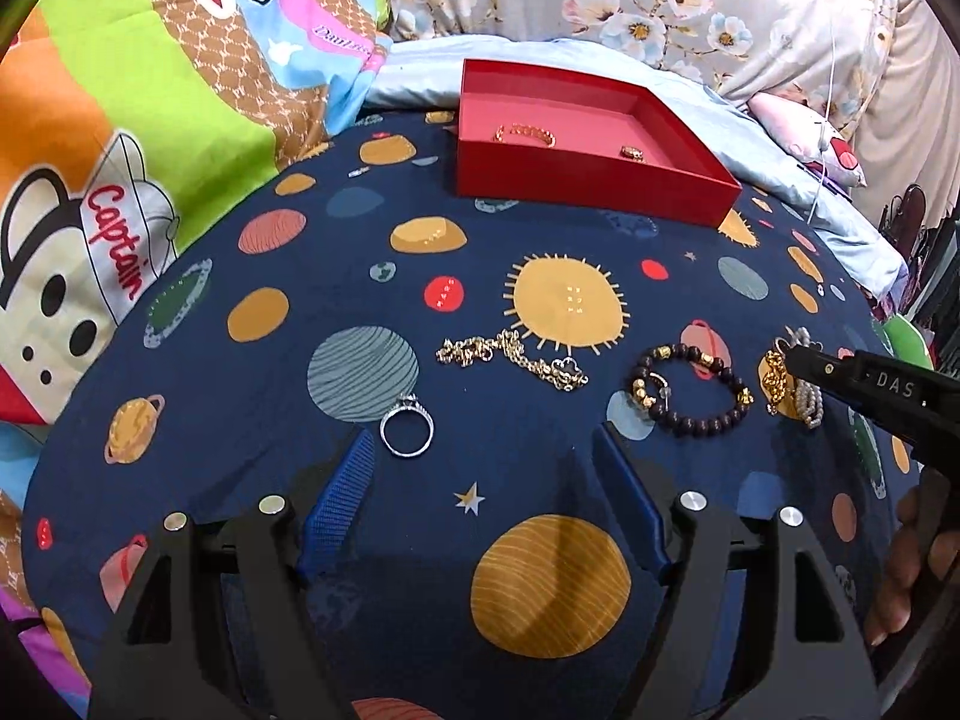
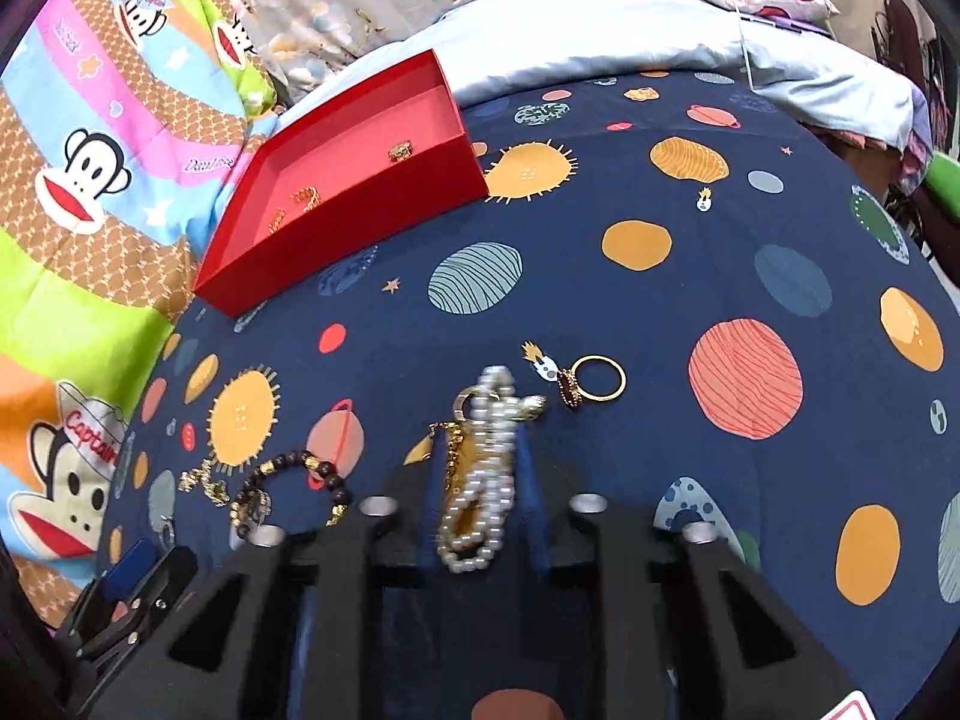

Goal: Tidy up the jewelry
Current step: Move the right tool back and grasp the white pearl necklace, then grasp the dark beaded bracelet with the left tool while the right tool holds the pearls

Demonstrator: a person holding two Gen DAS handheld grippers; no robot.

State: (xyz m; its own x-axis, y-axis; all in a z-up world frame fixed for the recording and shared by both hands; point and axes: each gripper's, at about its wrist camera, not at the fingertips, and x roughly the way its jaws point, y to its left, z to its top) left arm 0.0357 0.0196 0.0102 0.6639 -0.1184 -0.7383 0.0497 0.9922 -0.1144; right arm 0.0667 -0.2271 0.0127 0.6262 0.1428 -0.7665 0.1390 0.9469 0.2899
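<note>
The pearl bracelet [image 2: 486, 468] lies bunched on the bed's planet-print sheet [image 2: 660, 300], its long axis running near-to-far, straight along the right gripper [image 2: 480, 480], whose narrowed jaws flank it; whether they already pinch it I cannot tell. A gold chain piece [image 2: 451, 450] touches its left side. The red box [image 2: 336, 228] sits far-left of it. The left gripper [image 1: 480, 480] hangs wide open, nearer the silver ring [image 1: 407, 429] off its left finger.

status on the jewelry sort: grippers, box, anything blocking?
Left hand-held gripper open, empty, near silver ring. Right hand-held gripper astride pearl strand, grip unconfirmed. Red box holds two gold pieces. Path unobstructed.
</note>
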